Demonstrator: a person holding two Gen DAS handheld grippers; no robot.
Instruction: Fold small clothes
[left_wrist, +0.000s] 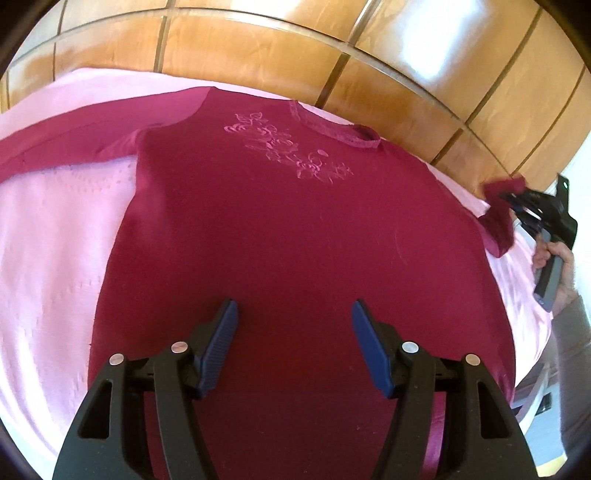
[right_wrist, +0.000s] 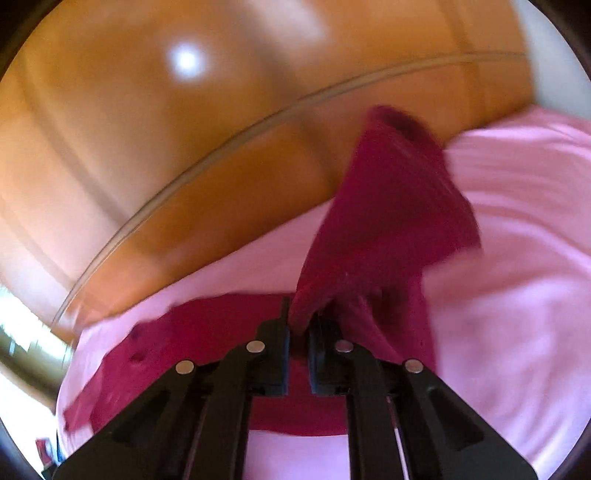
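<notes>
A dark magenta long-sleeved top (left_wrist: 288, 236) with pink flower embroidery lies spread flat, front up, on a pink bedspread (left_wrist: 55, 240). Its left sleeve (left_wrist: 74, 140) stretches out to the left. My left gripper (left_wrist: 293, 314) is open and empty, hovering over the lower body of the top. My right gripper (left_wrist: 517, 205) is at the top's right side, shut on the right sleeve (left_wrist: 498, 221). In the right wrist view the right gripper (right_wrist: 298, 328) holds the sleeve (right_wrist: 388, 206) lifted off the bed; the view is blurred.
A glossy wooden panelled headboard or wardrobe (left_wrist: 295, 55) runs along the far side of the bed. The person's hand (left_wrist: 554, 266) holds the right gripper's handle at the bed's right edge. The pink bedspread (right_wrist: 517, 258) extends to the right.
</notes>
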